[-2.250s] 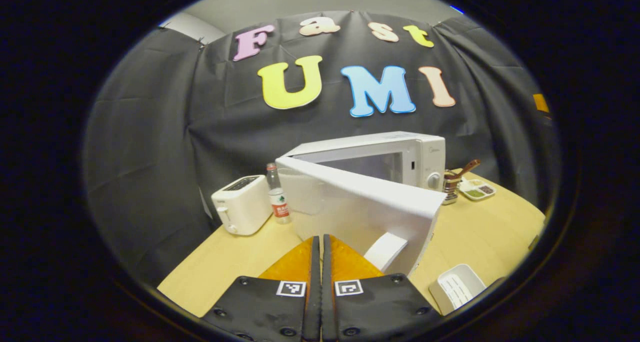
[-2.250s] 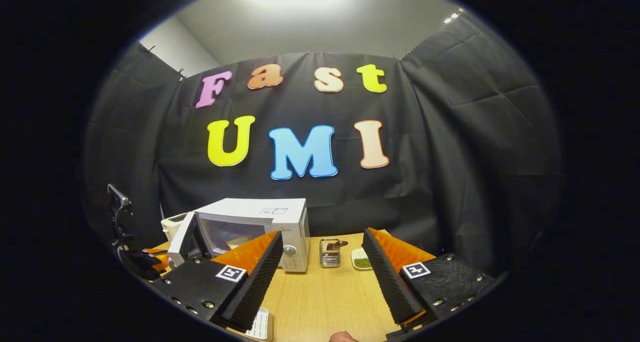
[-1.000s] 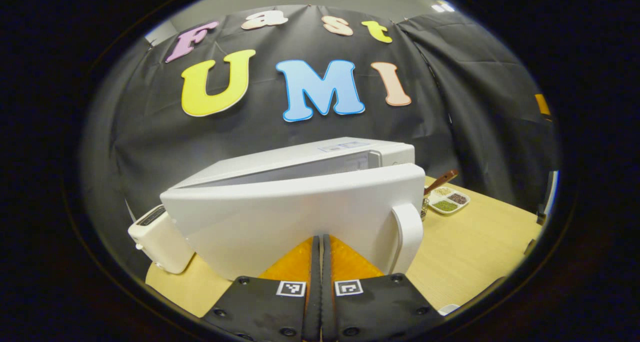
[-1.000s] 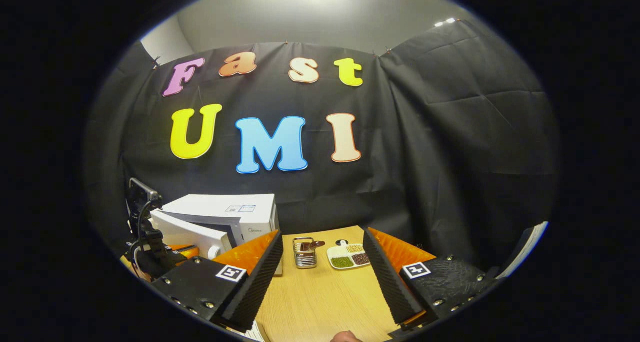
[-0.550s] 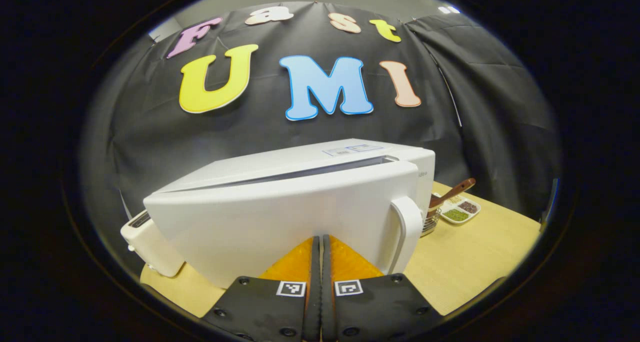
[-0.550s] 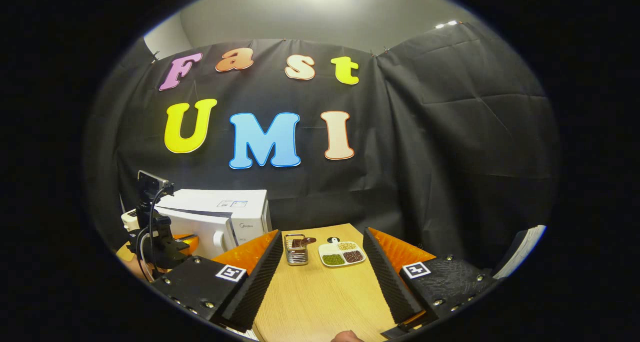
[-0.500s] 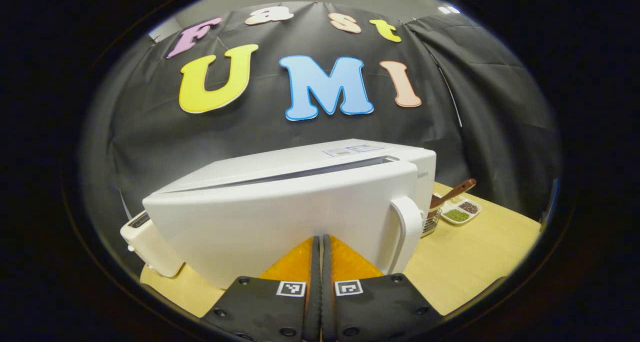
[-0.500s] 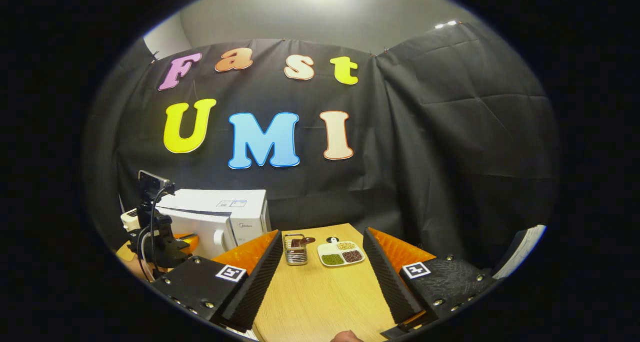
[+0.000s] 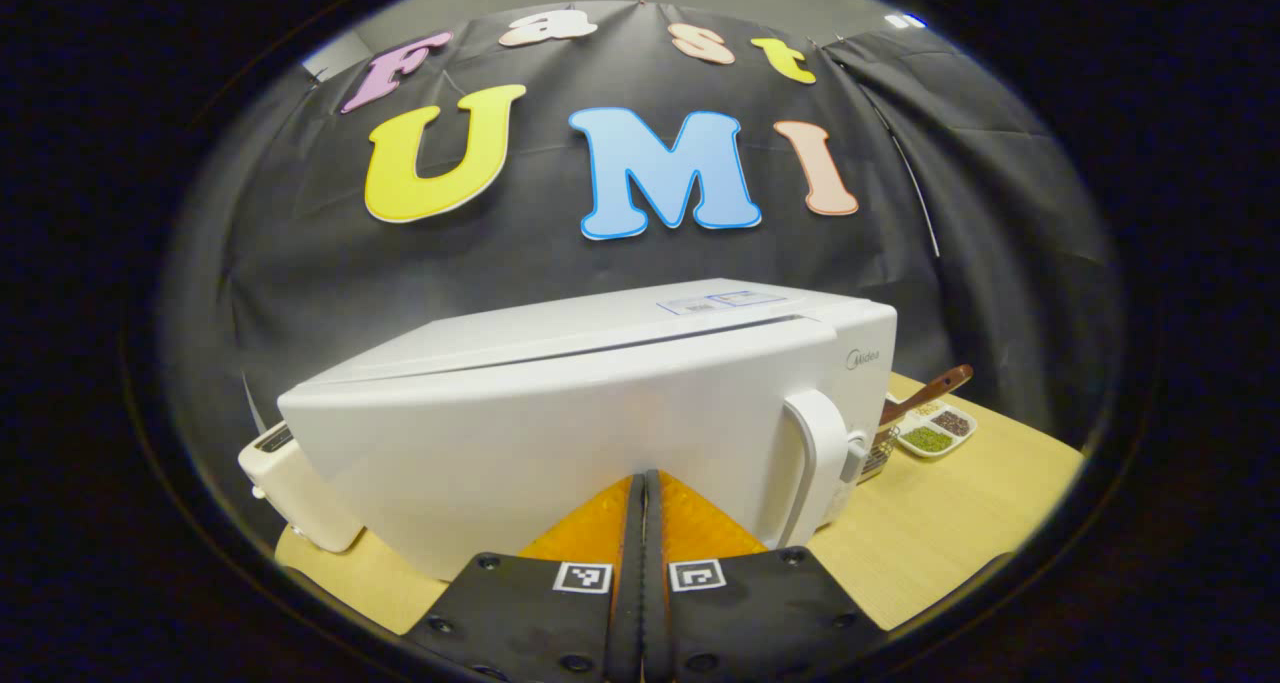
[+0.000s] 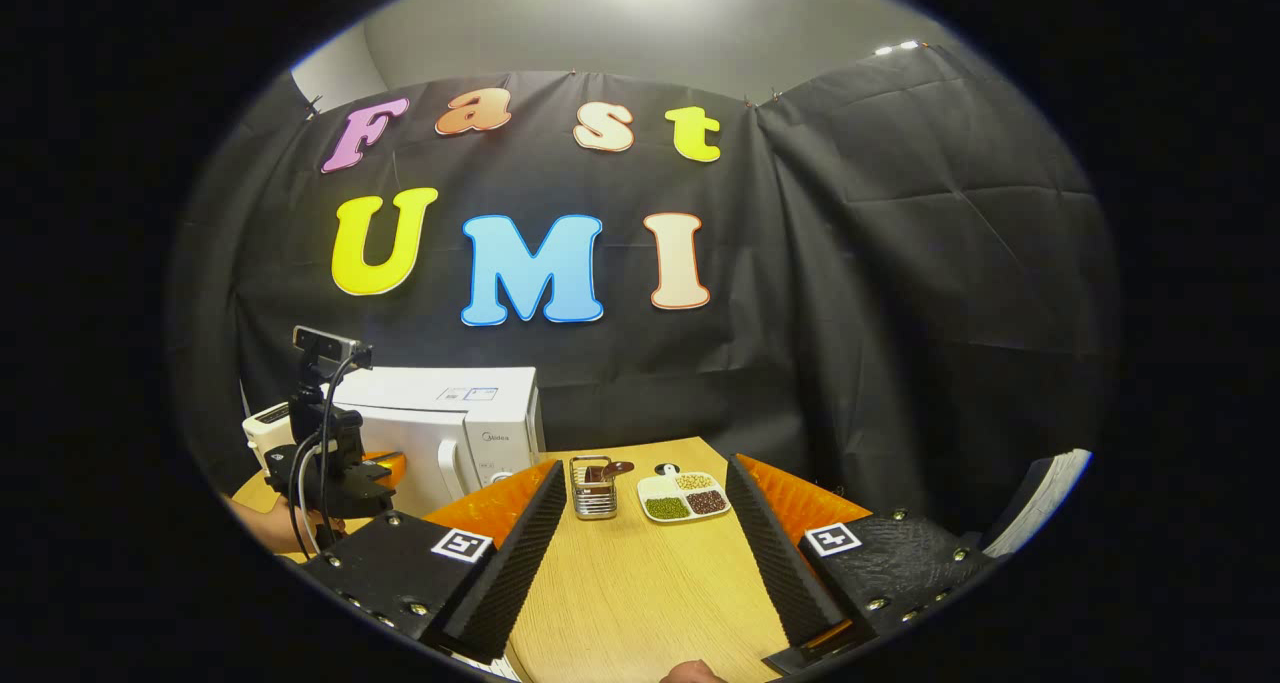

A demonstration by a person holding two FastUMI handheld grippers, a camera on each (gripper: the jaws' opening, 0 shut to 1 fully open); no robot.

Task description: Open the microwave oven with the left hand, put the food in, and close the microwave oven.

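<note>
Both fingers of your left gripper [image 9: 641,523] are pressed together, tips against the door [image 9: 560,433] of the white microwave oven [image 9: 640,403] straight ahead; the door looks nearly flush, its curved handle [image 9: 818,458] right of the fingertips. Your right gripper [image 10: 645,533] is spread wide over the wooden table [image 10: 640,593], the microwave beyond its left finger.

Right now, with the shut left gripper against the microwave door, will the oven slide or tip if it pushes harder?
Probably not tip: the microwave is a wide, low box sitting flat on the table. It might slide slightly on that smooth wood. The door looks rigid, and the left gripper meets it low, near mid-width.
</note>
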